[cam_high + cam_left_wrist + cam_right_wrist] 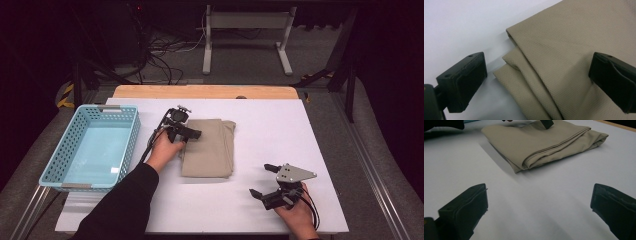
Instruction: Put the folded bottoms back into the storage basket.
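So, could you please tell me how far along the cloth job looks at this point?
Done: the beige cloth lies folded on the white table. In hand: the left tool, open, straddles its edge. Left, probably: gripping it and moving it into the blue basket. The right tool waits open.

A light blue perforated plastic basket (67,150) sits at the left of the frame, on the left edge of the white table surface (260,200). Behind the surface, a wooden board edge (205,92) runs across. At upper centre stands a white metal frame (247,35), with black cables (160,55) to its left on the floor.
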A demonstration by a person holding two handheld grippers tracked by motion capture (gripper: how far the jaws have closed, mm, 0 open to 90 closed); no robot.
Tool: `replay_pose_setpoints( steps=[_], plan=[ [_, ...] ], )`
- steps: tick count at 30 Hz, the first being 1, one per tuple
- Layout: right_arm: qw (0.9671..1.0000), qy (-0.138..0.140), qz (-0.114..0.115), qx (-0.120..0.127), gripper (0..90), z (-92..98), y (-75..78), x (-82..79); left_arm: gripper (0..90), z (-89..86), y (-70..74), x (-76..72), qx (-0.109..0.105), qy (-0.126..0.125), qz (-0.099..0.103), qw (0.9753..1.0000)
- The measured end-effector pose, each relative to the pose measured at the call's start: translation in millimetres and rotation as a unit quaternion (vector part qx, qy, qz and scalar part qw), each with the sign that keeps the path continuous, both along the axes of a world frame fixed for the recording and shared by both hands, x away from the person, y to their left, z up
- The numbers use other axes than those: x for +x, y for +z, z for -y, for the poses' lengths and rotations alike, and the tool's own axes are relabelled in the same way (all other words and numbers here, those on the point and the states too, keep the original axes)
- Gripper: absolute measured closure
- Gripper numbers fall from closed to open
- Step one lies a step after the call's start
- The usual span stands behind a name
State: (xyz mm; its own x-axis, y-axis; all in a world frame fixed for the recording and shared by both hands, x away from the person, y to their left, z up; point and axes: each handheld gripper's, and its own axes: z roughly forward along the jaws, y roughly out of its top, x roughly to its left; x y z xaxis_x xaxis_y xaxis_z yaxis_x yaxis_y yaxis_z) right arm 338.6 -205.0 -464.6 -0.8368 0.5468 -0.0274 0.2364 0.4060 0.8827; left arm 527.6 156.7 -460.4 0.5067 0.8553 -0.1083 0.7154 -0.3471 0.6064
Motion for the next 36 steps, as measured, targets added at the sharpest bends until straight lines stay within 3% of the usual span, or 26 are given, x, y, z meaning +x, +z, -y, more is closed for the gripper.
replay_pose_setpoints(
  steps=[6,19,31,36],
  plan=[
    [1.0,0.0,-0.001,-0.001,2.0,-0.3,-0.1,-0.1,2.1,0.6,-1.0,-0.5,0.001,-0.004,-0.001,1.0],
    [1.0,0.001,-0.001,-0.003,2.3,-0.8,-0.3,-0.4,0.0,0.7,-5.2,-4.1,0.004,-0.01,0.019,0.9998],
    [1.0,0.001,-0.001,-0.002,2.7,-0.6,-0.4,-0.5,0.9,3.8,-4.6,-4.5,0.014,-0.01,0.018,0.9997],
    [1.0,0.001,-0.002,-0.002,2.8,-1.0,-0.5,-0.6,6.5,6.7,-1.9,-6.3,0.011,-0.015,0.012,0.9998]
  ],
)
